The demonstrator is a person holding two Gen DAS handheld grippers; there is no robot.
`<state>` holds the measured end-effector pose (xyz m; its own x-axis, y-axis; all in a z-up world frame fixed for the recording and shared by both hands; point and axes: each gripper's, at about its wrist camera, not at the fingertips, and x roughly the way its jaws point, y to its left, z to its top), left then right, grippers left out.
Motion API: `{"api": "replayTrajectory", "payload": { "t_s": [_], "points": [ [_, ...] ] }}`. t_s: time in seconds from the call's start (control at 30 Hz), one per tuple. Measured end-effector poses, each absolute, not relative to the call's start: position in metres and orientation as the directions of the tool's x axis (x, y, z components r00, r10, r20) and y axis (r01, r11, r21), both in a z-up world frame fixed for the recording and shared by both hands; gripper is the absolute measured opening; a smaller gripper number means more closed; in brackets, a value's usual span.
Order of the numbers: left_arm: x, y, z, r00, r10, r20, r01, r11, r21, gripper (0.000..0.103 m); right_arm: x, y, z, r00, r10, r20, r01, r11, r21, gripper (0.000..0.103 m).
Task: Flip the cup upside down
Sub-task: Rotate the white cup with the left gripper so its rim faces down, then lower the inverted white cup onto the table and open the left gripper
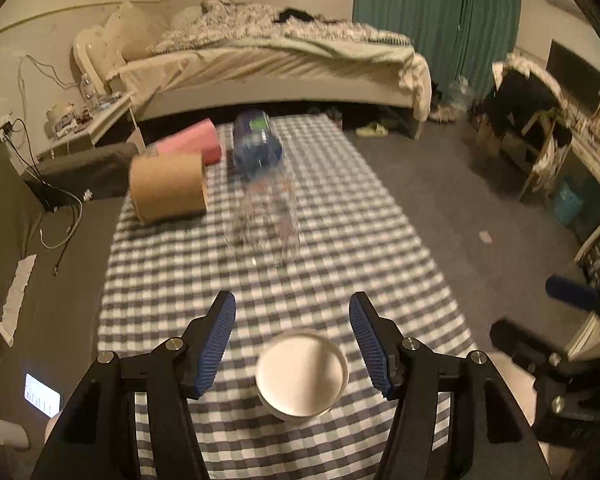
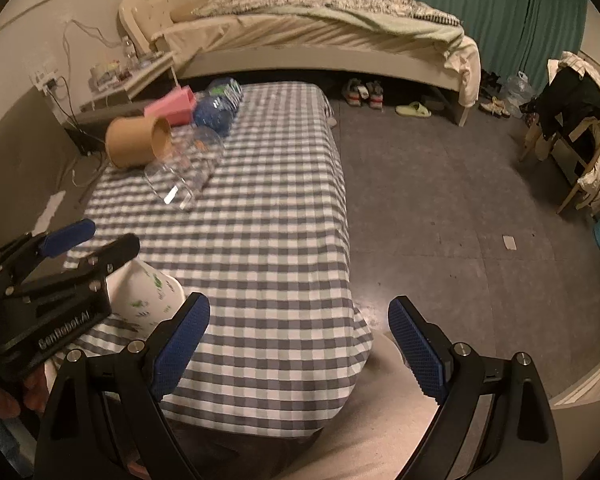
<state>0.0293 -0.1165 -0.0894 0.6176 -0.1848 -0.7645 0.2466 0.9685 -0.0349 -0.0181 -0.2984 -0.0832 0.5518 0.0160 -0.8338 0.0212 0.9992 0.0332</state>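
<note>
**White cup upside down between the left tool's fingers**

The white cup (image 1: 301, 376) stands base-up on the checked counter (image 1: 340, 248), between the spread fingers of the left tool (image 1: 292, 344), which grips nothing. The right tool (image 2: 300, 344) hangs wide open and empty beyond the counter's near corner. Farther back lie a brown paper cup (image 1: 168, 188), a clear glass (image 1: 266, 220) and a pink cup (image 1: 192, 142).

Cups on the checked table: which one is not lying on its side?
The white cup between the left gripper's open fingers. The brown cup, pink cup and clear cup lie sideways.
</note>
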Motion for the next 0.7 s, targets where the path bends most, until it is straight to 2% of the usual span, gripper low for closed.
{"api": "replayTrajectory", "payload": {
  "t_s": [0.23, 0.5, 0.53, 0.57, 0.6, 0.67, 0.7],
  "points": [
    [0.009, -0.089, -0.045, 0.685, -0.19, -0.704, 0.201, 0.977, -0.067, 0.062, -0.04, -0.292, -0.046, 0.648, 0.05, -0.76, 0.001, 0.998, 0.066, 0.091],
    [-0.027, -0.05, -0.041, 0.709, -0.173, -0.683, 0.164, 0.983, -0.079, 0.063, -0.075, -0.266, -0.021, 0.726, 0.073, -0.684, -0.044, 0.997, 0.06, 0.091],
    [-0.031, -0.046, -0.043, 0.708, -0.171, -0.685, 0.162, 0.984, -0.079, 0.069, -0.078, -0.262, -0.021, 0.729, 0.078, -0.68, -0.049, 0.997, 0.062, 0.091],
    [-0.036, -0.042, -0.045, 0.709, -0.165, -0.685, 0.152, 0.985, -0.079, 0.079, -0.083, -0.257, -0.022, 0.734, 0.084, -0.674, -0.055, 0.996, 0.065, 0.091],
    [-0.039, -0.038, -0.047, 0.712, -0.159, -0.684, 0.143, 0.987, -0.08, 0.085, -0.086, -0.254, -0.023, 0.737, 0.089, -0.67, -0.06, 0.996, 0.067, 0.091],
    [-0.046, -0.027, -0.051, 0.725, -0.156, -0.671, 0.122, 0.988, -0.098, 0.089, -0.09, -0.249, -0.027, 0.741, 0.098, -0.664, -0.07, 0.995, 0.068, 0.093],
    [-0.049, -0.023, -0.054, 0.725, -0.156, -0.671, 0.117, 0.988, -0.104, 0.091, -0.091, -0.246, -0.03, 0.743, 0.098, -0.662, -0.074, 0.995, 0.065, 0.098]
  ]
}}
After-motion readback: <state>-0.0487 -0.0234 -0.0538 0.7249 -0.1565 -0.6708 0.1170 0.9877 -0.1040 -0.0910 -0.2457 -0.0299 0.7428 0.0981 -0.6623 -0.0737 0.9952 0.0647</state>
